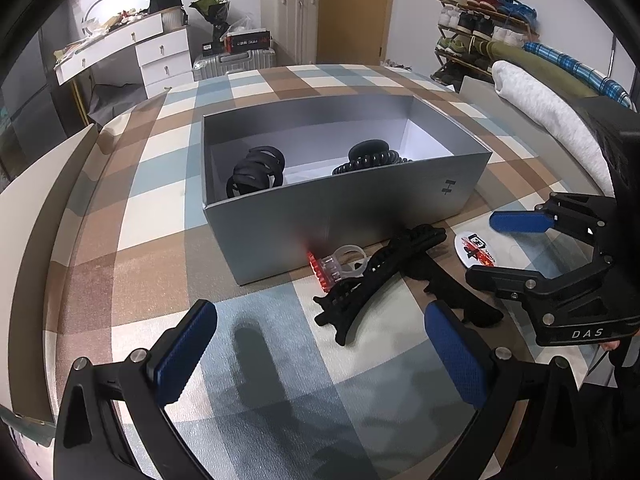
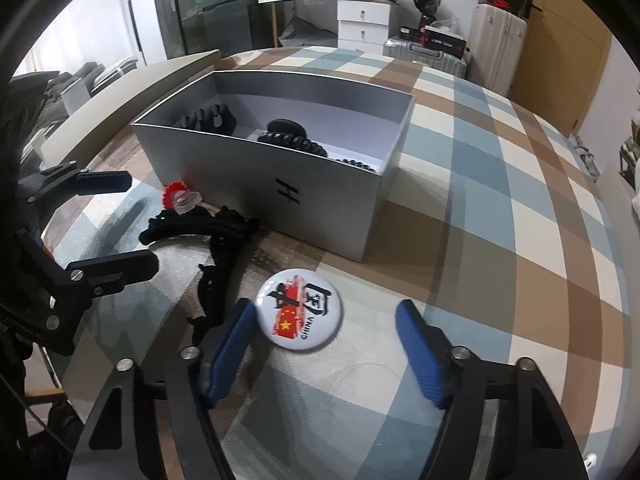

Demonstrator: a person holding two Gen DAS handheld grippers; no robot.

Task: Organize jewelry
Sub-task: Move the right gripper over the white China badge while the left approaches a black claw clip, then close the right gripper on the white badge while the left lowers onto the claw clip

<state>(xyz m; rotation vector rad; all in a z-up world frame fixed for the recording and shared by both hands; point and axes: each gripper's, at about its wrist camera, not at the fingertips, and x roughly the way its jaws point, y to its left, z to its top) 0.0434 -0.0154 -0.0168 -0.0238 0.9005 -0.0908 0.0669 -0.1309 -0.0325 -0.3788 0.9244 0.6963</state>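
My right gripper hung over the round white pin badge with the red flag print, which lay flat on the checked tabletop just ahead of the silver cardboard box. The badge sat between my jaws, nearer the left pad; they stood half open, gripping nothing. My left gripper was farther off, wide open and empty.

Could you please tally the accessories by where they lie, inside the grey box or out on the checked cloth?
Inside the grey cardboard box: 2, black ringed hair claw and black coiled hair tie.
On the checked cloth: 3, black long hair clip, clear-and-red small clip, white round badge.
Total: 5.
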